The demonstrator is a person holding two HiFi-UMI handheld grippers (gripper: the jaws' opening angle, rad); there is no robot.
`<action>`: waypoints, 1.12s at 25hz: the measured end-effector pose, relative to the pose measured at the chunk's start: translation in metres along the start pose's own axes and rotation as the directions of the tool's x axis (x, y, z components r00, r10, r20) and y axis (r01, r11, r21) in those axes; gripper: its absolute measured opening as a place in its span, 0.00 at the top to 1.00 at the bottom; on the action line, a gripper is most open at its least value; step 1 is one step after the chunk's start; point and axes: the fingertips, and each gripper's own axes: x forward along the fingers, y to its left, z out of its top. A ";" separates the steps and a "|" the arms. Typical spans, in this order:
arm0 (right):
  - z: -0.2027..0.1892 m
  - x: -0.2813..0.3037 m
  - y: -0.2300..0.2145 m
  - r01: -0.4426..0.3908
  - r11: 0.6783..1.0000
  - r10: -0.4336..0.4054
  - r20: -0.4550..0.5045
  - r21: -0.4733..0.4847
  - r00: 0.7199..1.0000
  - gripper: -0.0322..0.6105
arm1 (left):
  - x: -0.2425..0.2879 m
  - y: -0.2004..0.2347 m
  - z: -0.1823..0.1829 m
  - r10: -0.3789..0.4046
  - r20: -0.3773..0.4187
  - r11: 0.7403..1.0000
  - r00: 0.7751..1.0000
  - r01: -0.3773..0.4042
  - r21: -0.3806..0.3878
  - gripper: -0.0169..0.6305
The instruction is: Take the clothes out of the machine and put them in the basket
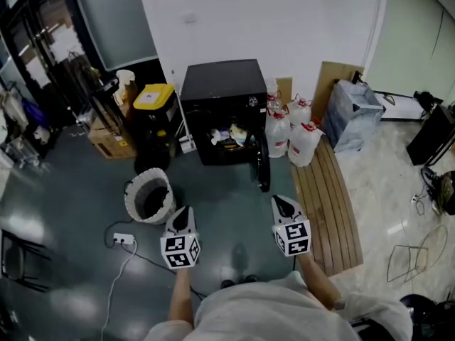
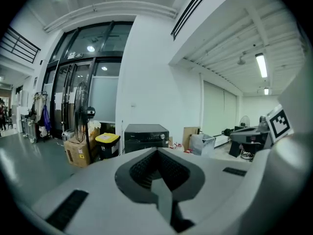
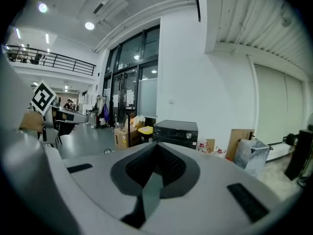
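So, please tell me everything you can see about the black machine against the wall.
The machine is a black, box-shaped unit standing upright on the dark floor against the white wall. Its front door is swung open toward the picture's right. Mixed light and dark clothes lie inside the opening. A control strip with a knob runs along the upper front. A yellow-lidded bin stands close at one side, white jugs at the other.

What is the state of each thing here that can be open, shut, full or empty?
machine: door open, swung to its right side
clothes: lying inside the machine
basket: upright on the floor, no clothes seen in it
yellow-lidded bin: lid shut
jugs: upright, red caps on
left gripper: shut, holding nothing
right gripper: shut, holding nothing
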 end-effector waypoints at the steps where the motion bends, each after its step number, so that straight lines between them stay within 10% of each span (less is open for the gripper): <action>1: -0.001 0.001 -0.002 -0.006 1.000 0.006 -0.002 -0.002 1.000 0.92 | 0.001 -0.002 -0.001 0.006 -0.001 1.000 1.000 -0.006 -0.004 0.95; 28: -0.007 0.121 -0.014 -0.072 0.997 0.071 -0.073 -0.014 0.995 0.92 | 0.107 0.047 0.005 0.027 -0.030 1.000 0.999 -0.027 0.004 0.95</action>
